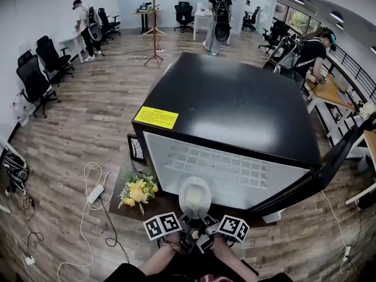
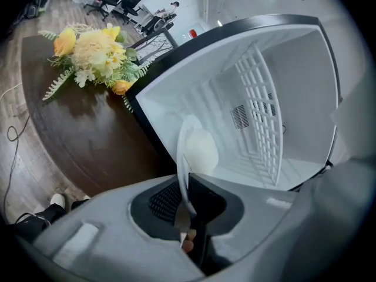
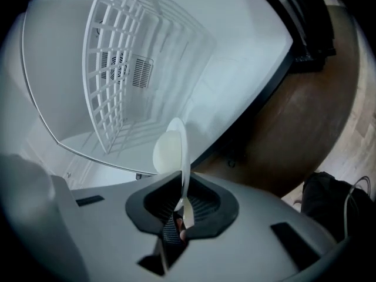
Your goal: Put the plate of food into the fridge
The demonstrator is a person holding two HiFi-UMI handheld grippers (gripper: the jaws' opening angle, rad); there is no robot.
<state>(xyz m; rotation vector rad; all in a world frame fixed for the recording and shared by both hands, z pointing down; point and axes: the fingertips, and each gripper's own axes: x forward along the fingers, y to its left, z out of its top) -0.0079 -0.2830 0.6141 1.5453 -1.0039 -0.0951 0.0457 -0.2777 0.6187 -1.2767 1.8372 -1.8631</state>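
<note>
Plate (image 1: 194,194) held level at open front of fridge (image 1: 235,98), carried between both grippers. Left gripper (image 2: 187,200): jaws pinched on plate's left rim. Right gripper (image 3: 183,200): jaws pinched on plate's right rim. Pale rounded food (image 2: 201,150) seen on plate, toward fridge side. White wire shelf (image 3: 117,69) seen inside fridge, beyond plate. Fridge door (image 1: 329,169) swung open at right of fridge. Yellow flowers (image 1: 138,191) laid on dark bench (image 2: 88,145), left of fridge.
</note>
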